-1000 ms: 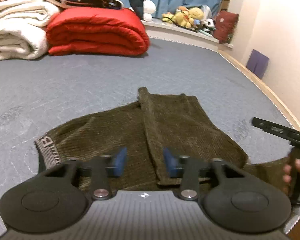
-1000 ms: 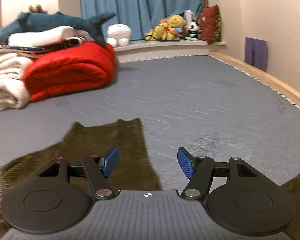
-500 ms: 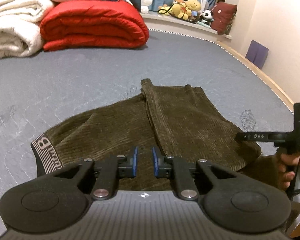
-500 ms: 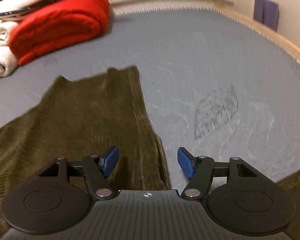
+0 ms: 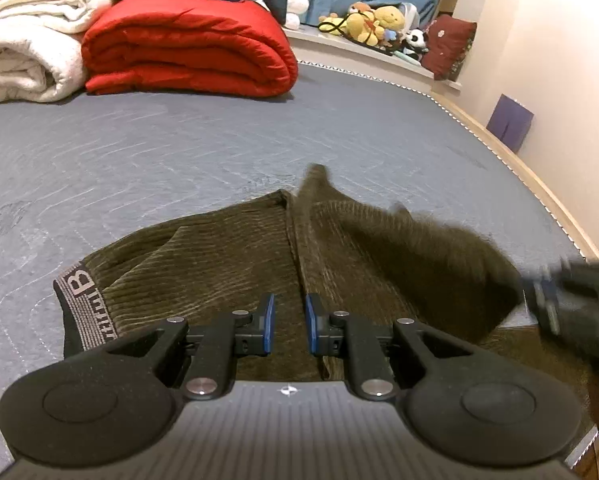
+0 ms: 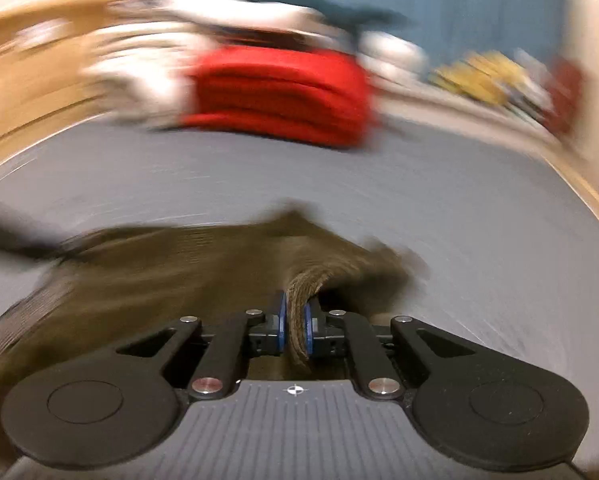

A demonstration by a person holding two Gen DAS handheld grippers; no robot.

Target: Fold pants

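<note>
Pants (image 5: 227,264) under left tool (image 5: 286,322), nearly pressed together, right tool (image 6: 294,326) pinching raised fold

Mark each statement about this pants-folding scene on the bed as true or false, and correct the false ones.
1. The right tongs are clamped on a fold of the olive-brown corduroy pants. True.
2. The left tongs grip the grey lettered waistband. False: their pads stand slightly apart with no fabric between them, and the waistband lies off to the left.
3. The folded red quilt lies beside rolled white blankets. True.
4. The pants lie on a wooden floor. False: they lie on the grey quilted mattress.
</note>
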